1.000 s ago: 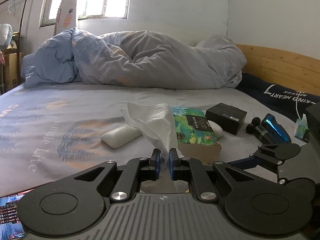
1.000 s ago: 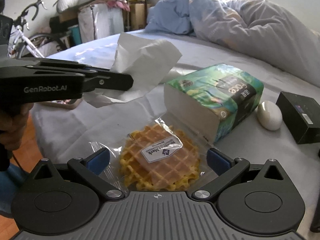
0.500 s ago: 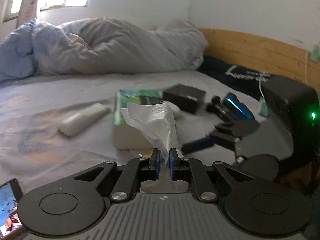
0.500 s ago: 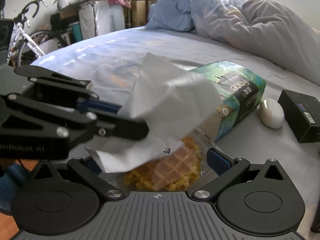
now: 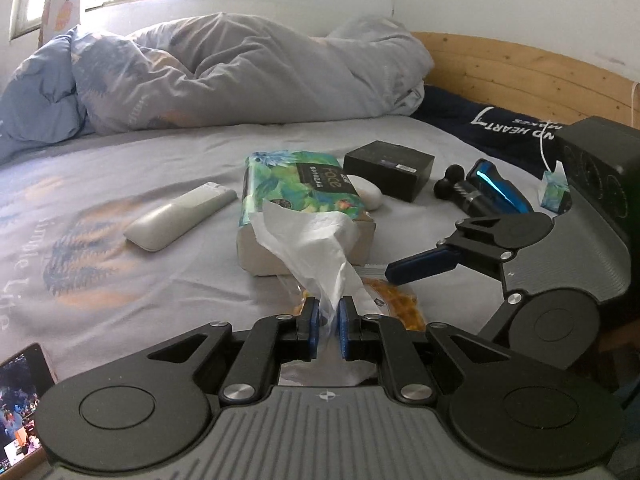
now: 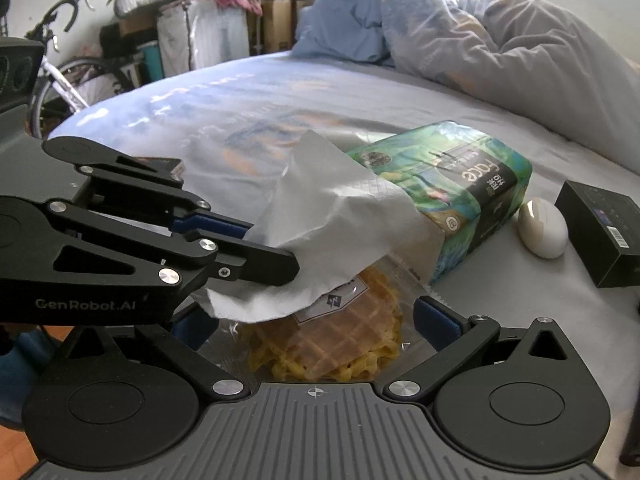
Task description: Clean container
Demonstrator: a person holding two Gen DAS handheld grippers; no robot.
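Observation:
My left gripper point(image 5: 328, 322) is shut on a white tissue point(image 5: 316, 240); in the right wrist view it point(image 6: 280, 256) holds the tissue point(image 6: 340, 232) over a clear packet with a waffle point(image 6: 340, 340). My right gripper point(image 6: 316, 320) is open, its blue fingers on either side of the waffle packet on the bed. In the left wrist view the waffle packet point(image 5: 396, 300) peeks out beside the tissue, and a right finger point(image 5: 424, 266) reaches in from the right. A green tissue pack point(image 6: 452, 184) lies just behind.
On the grey bed sheet point(image 5: 120, 168) lie a white remote point(image 5: 180, 216), a black box point(image 5: 390, 166), a white oval case point(image 6: 542, 230) and a blue-black device point(image 5: 488, 192). A crumpled duvet point(image 5: 240, 80) fills the back. A phone screen point(image 5: 20, 400) sits at lower left.
My left gripper has carried the tissue down and to the right, from beside the tissue pack to over the waffle packet. My right gripper has stayed open around the packet.

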